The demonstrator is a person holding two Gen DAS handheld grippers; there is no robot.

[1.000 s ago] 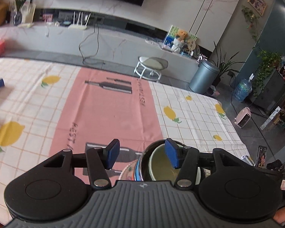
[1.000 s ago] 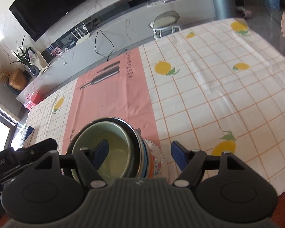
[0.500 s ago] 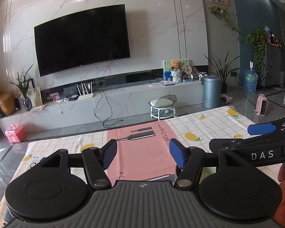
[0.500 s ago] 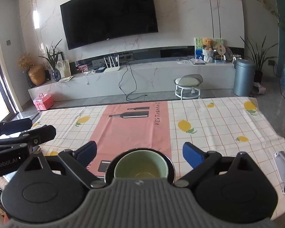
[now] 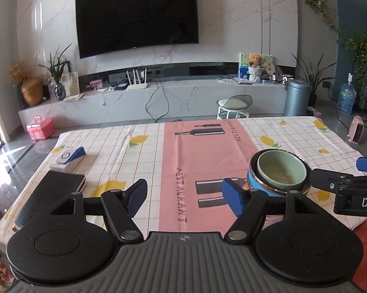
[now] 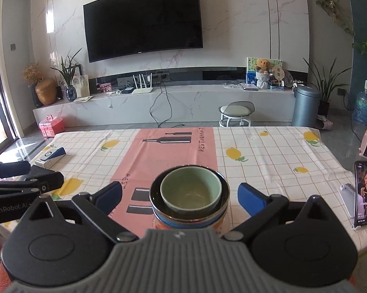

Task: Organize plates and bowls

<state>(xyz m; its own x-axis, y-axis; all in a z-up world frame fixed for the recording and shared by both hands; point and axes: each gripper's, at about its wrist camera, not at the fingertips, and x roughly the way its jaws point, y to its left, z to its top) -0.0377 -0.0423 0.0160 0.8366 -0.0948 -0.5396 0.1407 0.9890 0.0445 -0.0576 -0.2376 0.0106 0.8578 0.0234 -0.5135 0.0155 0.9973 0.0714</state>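
Your bowls [image 6: 190,193] sit nested in one stack on the table [image 6: 269,161]; both grippers' jaws gape, empty, beside it; little remains.

Pale green bowl [image 6: 190,190]; blue-banded bowl [image 6: 190,221]; lemon-check tablecloth [image 6: 269,156], pink centre.

"restaurant" on tablecloth [image 6: 173,146]; "genrobot.ai" on left gripper [image 6: 24,190].

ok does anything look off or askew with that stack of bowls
Nothing stands out. The green bowl sits upright and nested in the dark steel bowl, on the blue bowl, all level on the tablecloth. No spills or chips show. Both tongs, left and right, are open and empty.
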